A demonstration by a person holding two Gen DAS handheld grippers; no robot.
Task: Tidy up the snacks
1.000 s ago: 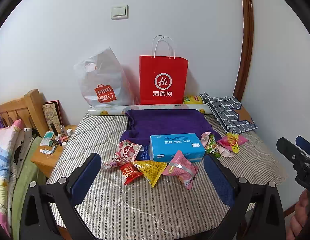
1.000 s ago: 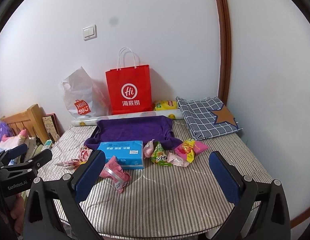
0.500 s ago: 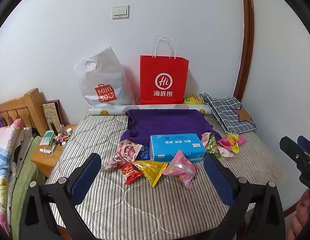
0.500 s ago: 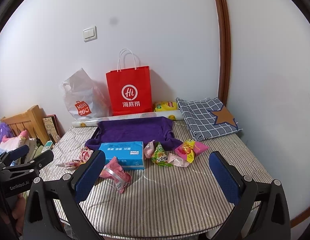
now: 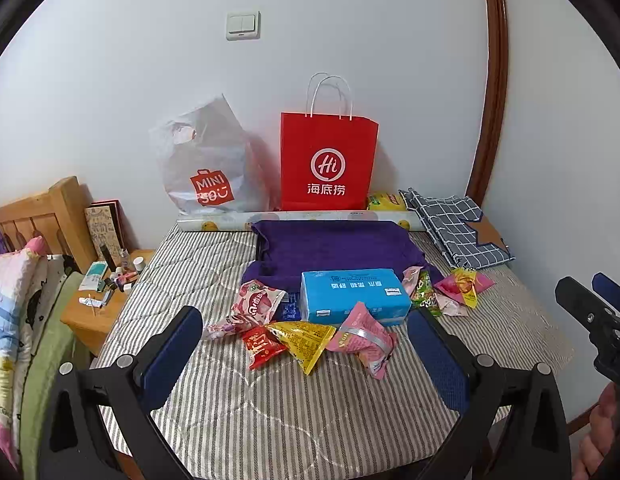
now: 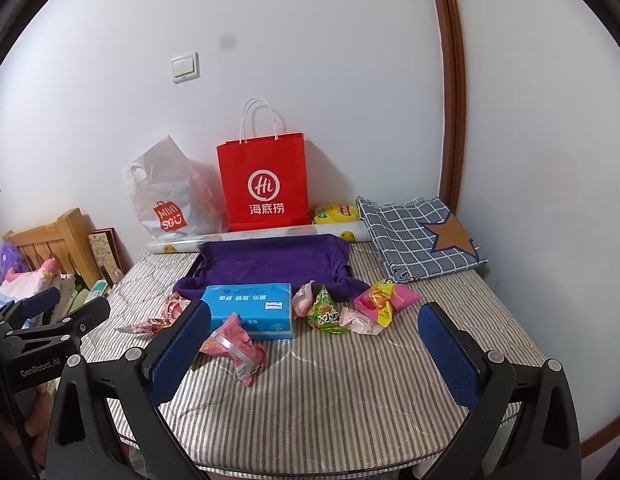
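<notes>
No snack is held: the left gripper [image 5: 306,344] and right gripper [image 6: 313,344] are both spread wide and empty above the striped mattress [image 6: 349,400]. The snack packets [image 5: 310,336] are scattered at 12 o'clock around the blue tissue box [image 5: 353,292]. A first pick is judged next; open mattress is left nearside, its edge close below.

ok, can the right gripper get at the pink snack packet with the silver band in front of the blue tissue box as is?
Probably yes. The right gripper is open and empty, and the pink snack packet with the silver band lies loose on the striped mattress between its fingers' line of approach, nothing on top; only the blue tissue box crowds it behind.
</notes>
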